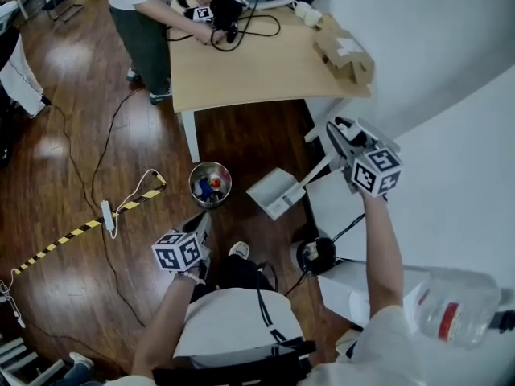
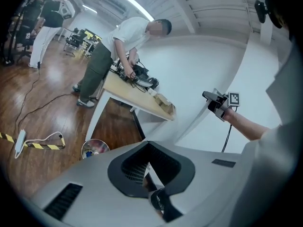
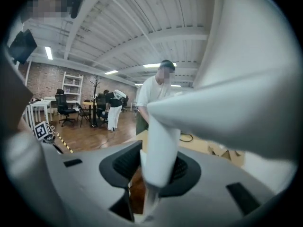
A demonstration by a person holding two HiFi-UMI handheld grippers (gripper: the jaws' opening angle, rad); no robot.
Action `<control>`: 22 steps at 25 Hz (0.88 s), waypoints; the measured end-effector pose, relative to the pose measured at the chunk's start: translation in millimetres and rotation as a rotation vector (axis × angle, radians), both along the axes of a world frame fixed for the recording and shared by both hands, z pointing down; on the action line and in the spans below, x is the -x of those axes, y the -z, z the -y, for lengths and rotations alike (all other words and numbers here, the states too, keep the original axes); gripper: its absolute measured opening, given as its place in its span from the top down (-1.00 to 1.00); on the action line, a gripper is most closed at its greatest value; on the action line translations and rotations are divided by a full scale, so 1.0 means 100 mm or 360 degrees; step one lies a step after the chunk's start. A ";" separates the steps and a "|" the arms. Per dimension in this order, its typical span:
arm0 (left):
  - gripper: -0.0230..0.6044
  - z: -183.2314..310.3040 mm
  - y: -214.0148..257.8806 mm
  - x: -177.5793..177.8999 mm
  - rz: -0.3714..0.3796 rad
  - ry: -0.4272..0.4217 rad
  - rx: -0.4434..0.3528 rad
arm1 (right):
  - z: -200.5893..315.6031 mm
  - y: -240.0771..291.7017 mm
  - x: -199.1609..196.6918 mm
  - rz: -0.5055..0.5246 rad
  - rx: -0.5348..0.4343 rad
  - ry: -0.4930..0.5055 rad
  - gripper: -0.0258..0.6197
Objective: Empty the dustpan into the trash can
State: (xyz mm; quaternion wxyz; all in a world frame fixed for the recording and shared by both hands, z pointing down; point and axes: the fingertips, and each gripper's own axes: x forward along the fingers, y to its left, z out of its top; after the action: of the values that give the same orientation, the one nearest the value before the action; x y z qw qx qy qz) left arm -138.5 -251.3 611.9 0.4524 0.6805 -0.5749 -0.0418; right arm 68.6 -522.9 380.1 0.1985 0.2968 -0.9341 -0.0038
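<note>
In the head view a white dustpan hangs tilted above the wooden floor, its long handle rising up and right into my right gripper, which is shut on it. The right gripper view has that white handle clamped between the jaws, with the pan's body looming at upper right. A small round metal trash can with coloured bits inside stands just left of the pan; it also appears in the left gripper view. My left gripper sits below the can, pointing towards it, jaws together and nothing held.
A wooden table beyond the can carries a cardboard box and cables, and a person stands at its left end. A power strip, cords and striped tape lie on the left floor. White panels fill the right.
</note>
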 end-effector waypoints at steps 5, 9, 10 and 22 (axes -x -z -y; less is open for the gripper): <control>0.97 0.22 -0.06 -0.11 0.0126 -0.0079 0.0071 | 0.16 -0.70 -0.54 -0.0033 0.0014 -0.0221 0.50; 0.97 0.37 -0.13 -0.14 0.0202 -0.0105 0.0127 | 0.19 -1.30 -0.98 0.0021 0.0026 -0.0386 0.50; 0.97 0.42 -0.15 -0.16 0.0215 -0.0115 0.0140 | 0.21 -1.43 -1.09 0.0039 0.0029 -0.0441 0.50; 0.97 0.80 -0.69 -0.74 0.0289 -0.0328 0.0339 | -0.25 -2.60 -1.58 0.0268 0.0151 -0.1057 0.44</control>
State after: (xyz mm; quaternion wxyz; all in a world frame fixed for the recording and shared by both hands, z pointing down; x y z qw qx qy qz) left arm -64.7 -331.6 681.4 0.4700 0.6851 -0.5417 0.1275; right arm 227.0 -498.3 639.7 0.1248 0.5743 -0.7987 0.1291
